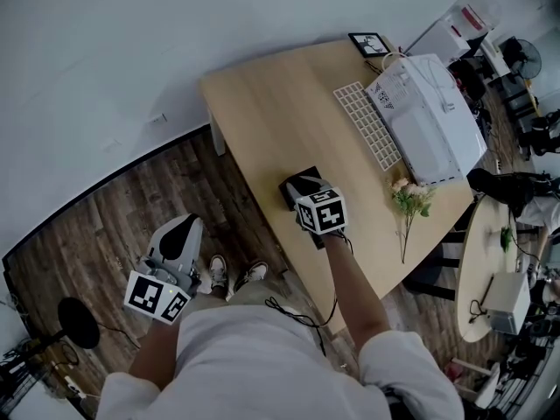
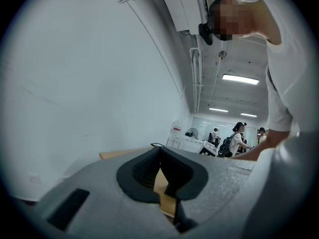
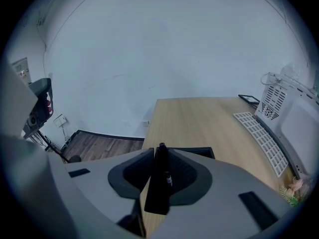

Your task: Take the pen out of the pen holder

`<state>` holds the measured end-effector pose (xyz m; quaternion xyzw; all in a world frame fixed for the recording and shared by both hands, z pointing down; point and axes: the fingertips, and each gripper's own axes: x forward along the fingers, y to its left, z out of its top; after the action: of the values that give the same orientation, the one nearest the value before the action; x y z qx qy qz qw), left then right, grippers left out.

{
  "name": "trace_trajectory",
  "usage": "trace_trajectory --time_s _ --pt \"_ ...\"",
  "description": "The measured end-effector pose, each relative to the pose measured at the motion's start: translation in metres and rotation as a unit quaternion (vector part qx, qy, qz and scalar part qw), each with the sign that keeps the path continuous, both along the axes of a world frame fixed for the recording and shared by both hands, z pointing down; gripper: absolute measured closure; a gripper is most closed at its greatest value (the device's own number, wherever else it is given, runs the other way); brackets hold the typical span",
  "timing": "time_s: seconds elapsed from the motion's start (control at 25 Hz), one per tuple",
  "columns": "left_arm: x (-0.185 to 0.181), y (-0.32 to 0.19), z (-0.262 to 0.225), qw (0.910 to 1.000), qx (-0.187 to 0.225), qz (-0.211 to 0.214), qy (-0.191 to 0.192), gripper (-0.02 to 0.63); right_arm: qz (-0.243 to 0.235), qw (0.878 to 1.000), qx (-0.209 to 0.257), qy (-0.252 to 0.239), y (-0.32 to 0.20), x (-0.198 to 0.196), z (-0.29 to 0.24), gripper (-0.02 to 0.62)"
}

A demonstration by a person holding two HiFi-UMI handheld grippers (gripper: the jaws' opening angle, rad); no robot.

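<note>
Pen (image 3: 159, 183): black and slim, pinched upright between the pads of my right tongs (image 3: 159, 156). I cannot tell whether its lower end sits in the holder.
Pen holder (image 3: 199, 150): black and boxy, just beyond the pads, mostly covered.
Left tongs (image 2: 160, 158): off to the side above the floor (image 1: 131, 208), pads a narrow slit apart, empty.
Bench (image 1: 262, 112): smooth pale wood grain. A white lattice panel (image 1: 367, 125) and a flower sprig (image 1: 409, 201) lie further along.
Room: dark plank floor, plain white wall (image 1: 105, 51).
</note>
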<state>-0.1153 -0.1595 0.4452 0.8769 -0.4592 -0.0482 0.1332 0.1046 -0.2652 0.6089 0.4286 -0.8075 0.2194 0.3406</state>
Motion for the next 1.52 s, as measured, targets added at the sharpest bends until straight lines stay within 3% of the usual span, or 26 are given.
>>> trace_trajectory --time_s 0.72,1.32,1.52 --pt "-0.002 -0.008 -0.005 1.0 0.007 0.0 0.004 0.594 0.002 1.0 0.004 -0.017 0.004 0.001 -0.003 0.518" --pt "0.016 -0.015 -0.011 0.9994 0.014 0.03 0.005 0.594 0.01 0.999 0.02 -0.027 0.012 0.007 -0.009 0.52" --pt "0.019 -0.015 -0.01 0.9993 0.013 0.036 0.006 0.594 0.024 0.998 0.005 -0.059 0.014 0.004 -0.005 0.52"
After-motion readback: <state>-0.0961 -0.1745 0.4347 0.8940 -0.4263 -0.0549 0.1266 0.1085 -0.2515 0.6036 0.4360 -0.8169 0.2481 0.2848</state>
